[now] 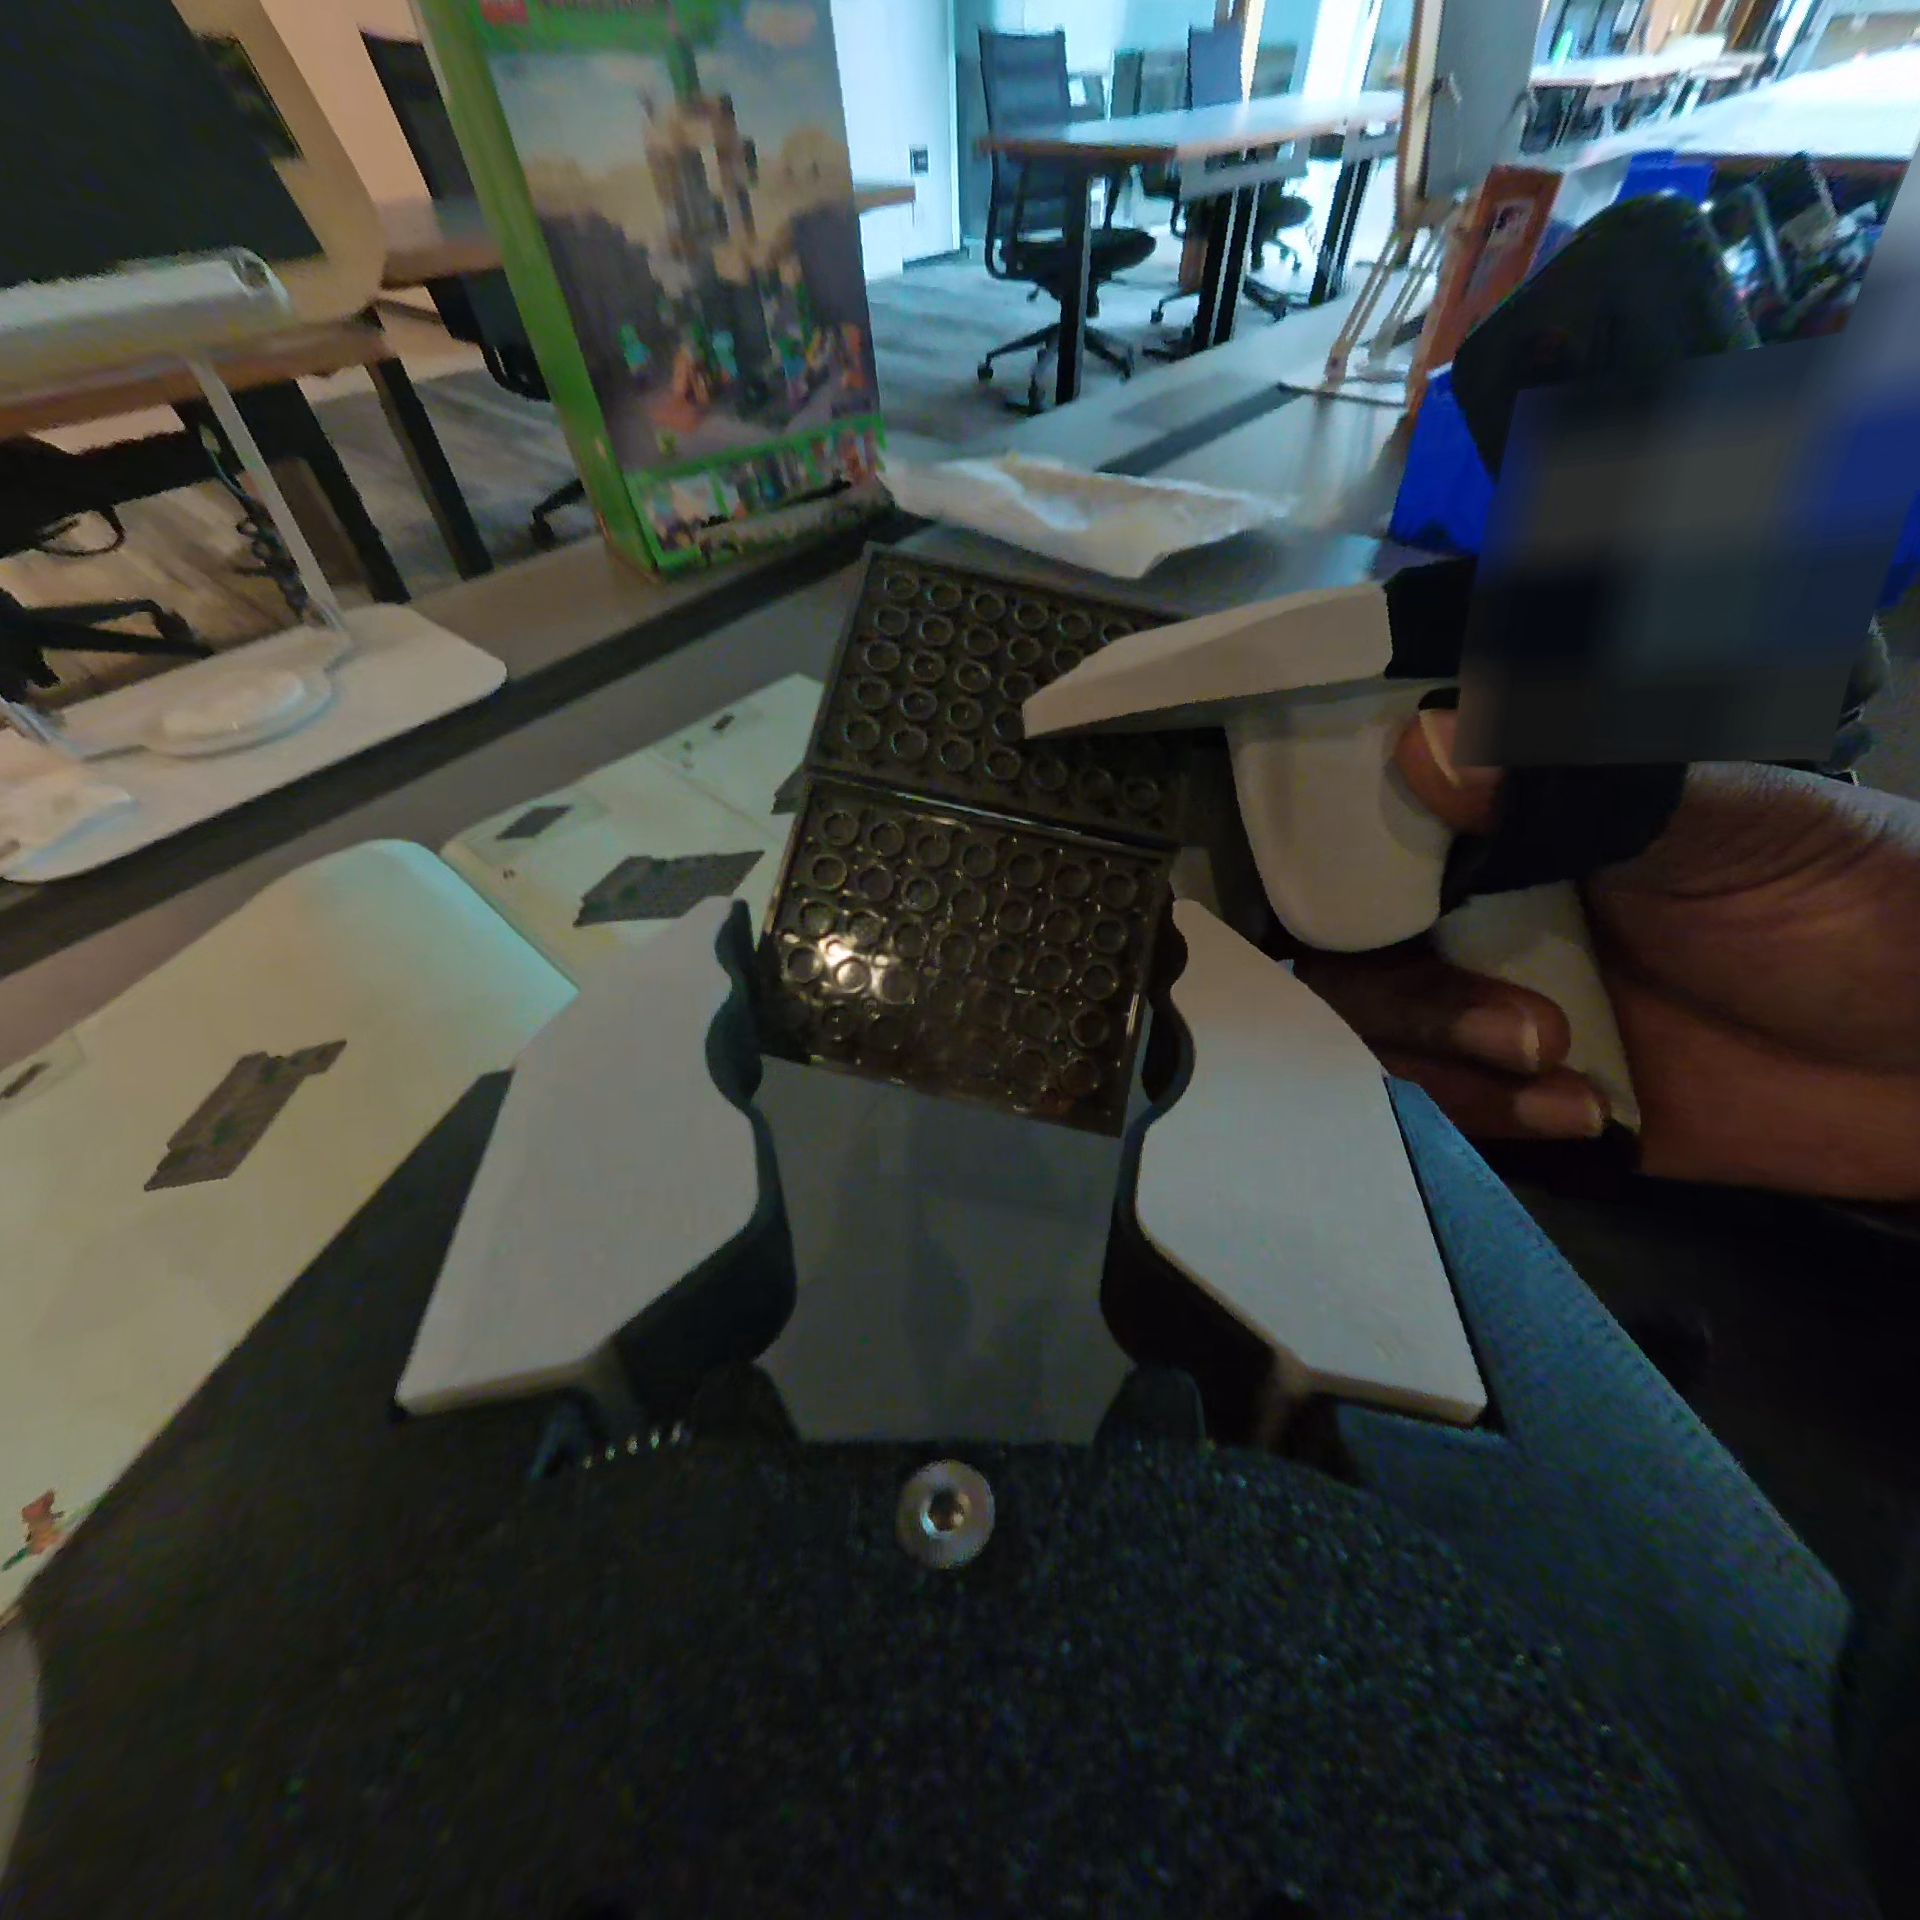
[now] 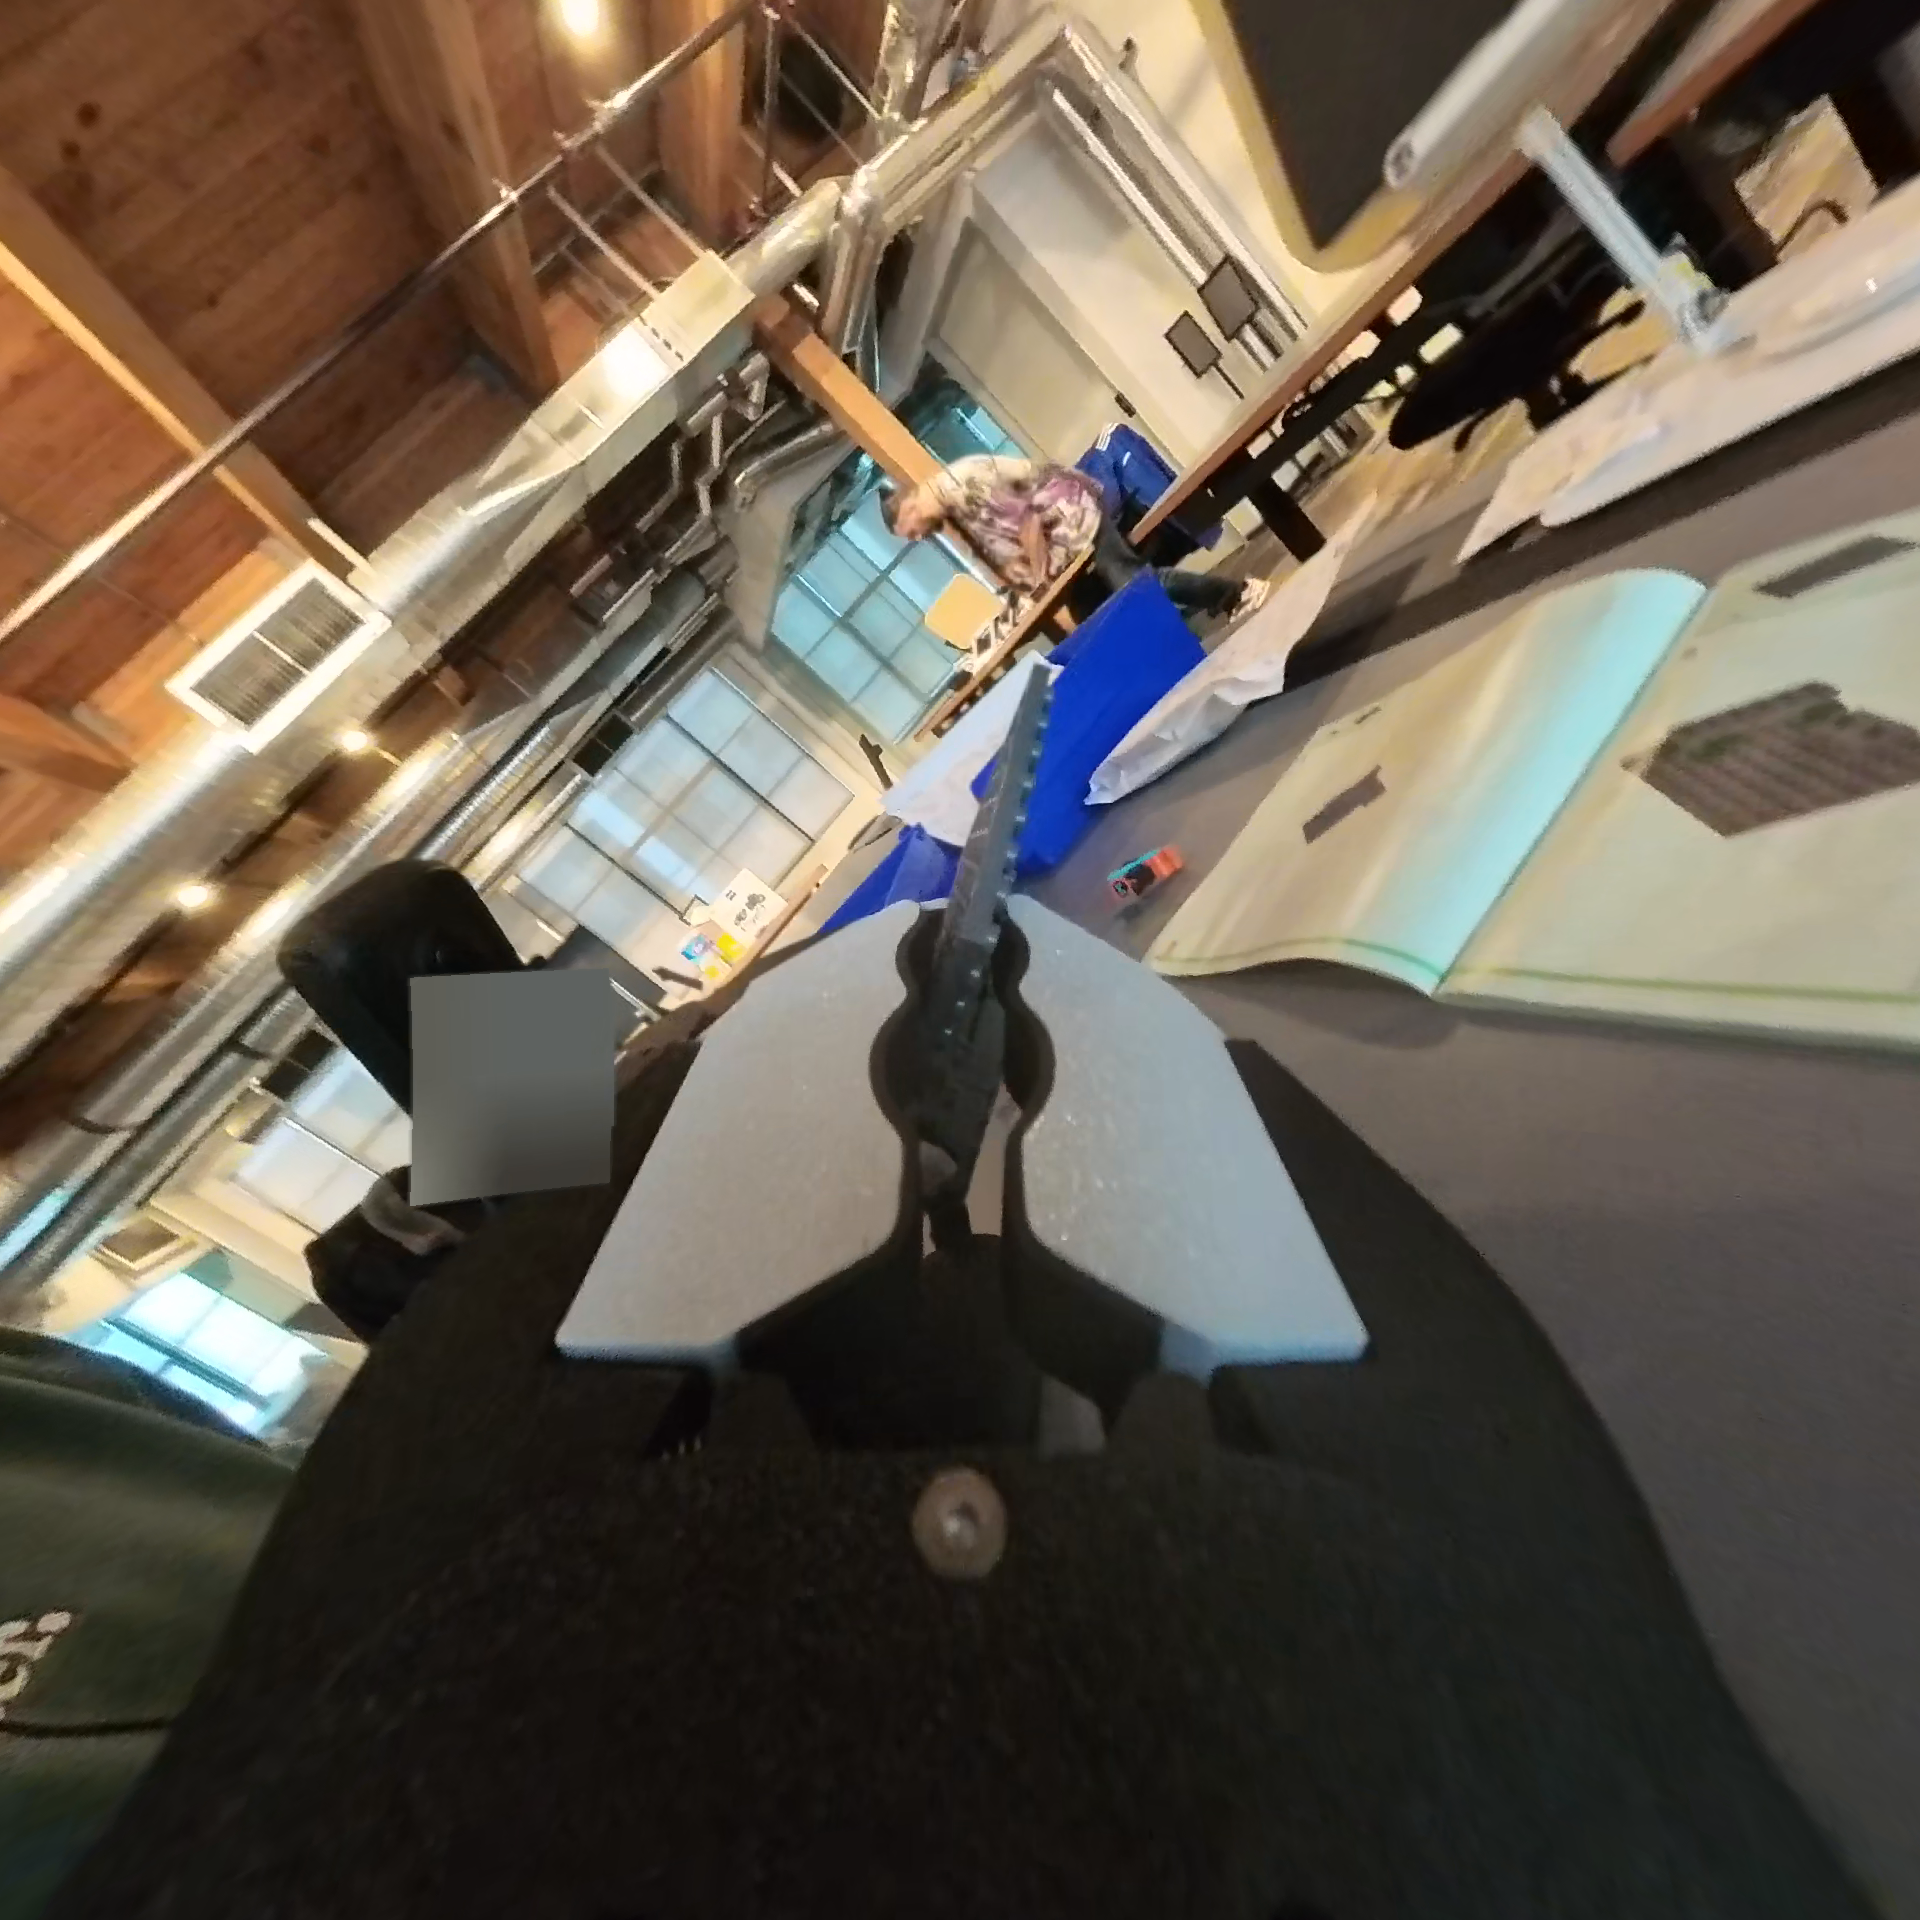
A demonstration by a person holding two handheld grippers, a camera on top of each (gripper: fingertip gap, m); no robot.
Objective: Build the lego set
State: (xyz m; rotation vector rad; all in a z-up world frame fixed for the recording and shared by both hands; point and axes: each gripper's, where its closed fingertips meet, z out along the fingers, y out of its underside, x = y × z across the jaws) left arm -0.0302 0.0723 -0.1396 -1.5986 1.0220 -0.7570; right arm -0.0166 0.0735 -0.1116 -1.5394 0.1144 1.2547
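Note:
Two dark grey lego plates show their undersides in the left wrist view and meet edge to edge along a seam. My left gripper (image 1: 951,940) is shut on the near plate (image 1: 956,977) across its side edges and holds it above the table. My right gripper (image 1: 1049,717) comes in from the right, held by a hand (image 1: 1714,966), and clamps the far plate (image 1: 956,675); only one of its fingers shows there. In the right wrist view my right gripper (image 2: 961,925) is shut on that plate (image 2: 1003,821), seen edge-on with the studs to the right.
An open instruction booklet (image 1: 260,1091) lies on the dark table to the left; it also shows in the right wrist view (image 2: 1507,831). The green lego box (image 1: 707,281) and a white bag (image 1: 1081,509) stand behind. A small orange and teal piece (image 2: 1143,873) and blue bins (image 2: 1101,717) sit farther off. The grippers are tip to tip, or close to it.

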